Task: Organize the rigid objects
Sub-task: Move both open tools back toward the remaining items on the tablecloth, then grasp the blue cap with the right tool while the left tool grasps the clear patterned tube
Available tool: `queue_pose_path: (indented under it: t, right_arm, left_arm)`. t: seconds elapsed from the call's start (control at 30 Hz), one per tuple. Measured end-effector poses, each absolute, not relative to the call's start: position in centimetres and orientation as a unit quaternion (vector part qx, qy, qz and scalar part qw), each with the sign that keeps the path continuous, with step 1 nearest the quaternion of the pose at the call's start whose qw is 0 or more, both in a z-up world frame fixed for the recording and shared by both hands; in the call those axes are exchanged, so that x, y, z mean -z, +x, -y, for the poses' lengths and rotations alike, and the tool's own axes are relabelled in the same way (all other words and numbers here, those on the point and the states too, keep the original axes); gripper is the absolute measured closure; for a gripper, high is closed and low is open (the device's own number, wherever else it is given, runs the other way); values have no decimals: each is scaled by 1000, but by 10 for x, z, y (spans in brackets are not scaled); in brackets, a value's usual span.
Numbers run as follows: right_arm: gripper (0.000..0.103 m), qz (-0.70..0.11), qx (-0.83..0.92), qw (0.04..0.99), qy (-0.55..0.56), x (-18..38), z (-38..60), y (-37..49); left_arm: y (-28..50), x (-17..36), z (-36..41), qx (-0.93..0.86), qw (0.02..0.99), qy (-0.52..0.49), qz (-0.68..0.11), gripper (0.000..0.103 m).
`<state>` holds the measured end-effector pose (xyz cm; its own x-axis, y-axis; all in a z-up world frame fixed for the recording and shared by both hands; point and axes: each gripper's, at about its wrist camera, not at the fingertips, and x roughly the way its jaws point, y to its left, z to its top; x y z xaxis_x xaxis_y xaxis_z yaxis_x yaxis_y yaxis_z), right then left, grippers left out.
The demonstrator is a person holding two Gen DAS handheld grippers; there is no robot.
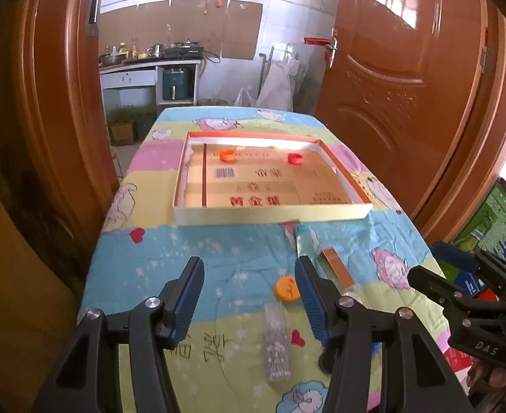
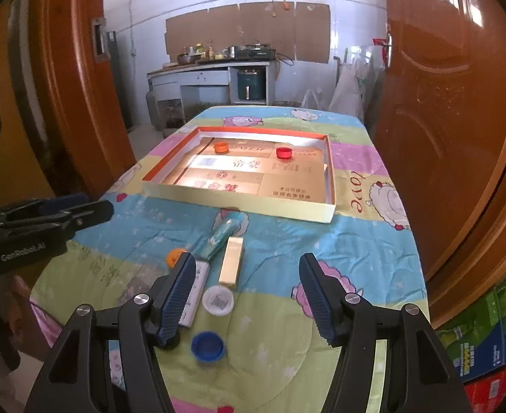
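Note:
A shallow cardboard tray [image 1: 270,214] [image 2: 239,203] lies on the table and holds an orange cap [image 1: 227,155] [image 2: 221,147] and a red cap [image 1: 295,158] [image 2: 283,153]. Loose on the cloth nearer me lie an orange cap [image 1: 285,289] [image 2: 174,255], a clear flat case [image 1: 277,344] [image 2: 193,296], a teal tube [image 1: 304,241] [image 2: 220,235], a gold box [image 1: 337,267] [image 2: 232,263], a white cap [image 2: 218,300] and a blue cap [image 2: 207,346]. My left gripper [image 1: 249,292] is open above the cloth, empty. My right gripper [image 2: 248,292] is open above the white cap, empty.
The table wears a colourful cartoon cloth [image 1: 191,247] [image 2: 373,241]. Brown doors [image 1: 408,86] [image 2: 452,103] flank it. A kitchen counter [image 1: 149,65] stands beyond. Stacked boxes [image 2: 487,337] sit at the right.

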<state>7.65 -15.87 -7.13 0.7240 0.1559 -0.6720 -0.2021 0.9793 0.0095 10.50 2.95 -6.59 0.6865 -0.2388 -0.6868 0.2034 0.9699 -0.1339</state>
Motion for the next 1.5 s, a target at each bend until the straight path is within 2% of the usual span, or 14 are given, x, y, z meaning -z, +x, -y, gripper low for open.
queue_pose_path:
  t: [0.1, 0.17, 0.77, 1.5]
  right_arm:
    - [36, -364, -100, 925, -32, 76, 157, 67]
    - [31, -368, -104, 923, -33, 80, 155, 63]
    - [31, -406, -106, 907, -45, 125, 153, 33]
    - [33, -428, -110, 895, -64, 150, 149, 43]
  left_arm:
    - [98, 71, -27, 125, 916, -20, -381, 48]
    - [93, 77, -26, 130, 913, -17, -386, 48]
    - [63, 116, -16, 148, 900, 4, -410, 48]
    - [82, 153, -5, 138, 889, 41, -434, 50]
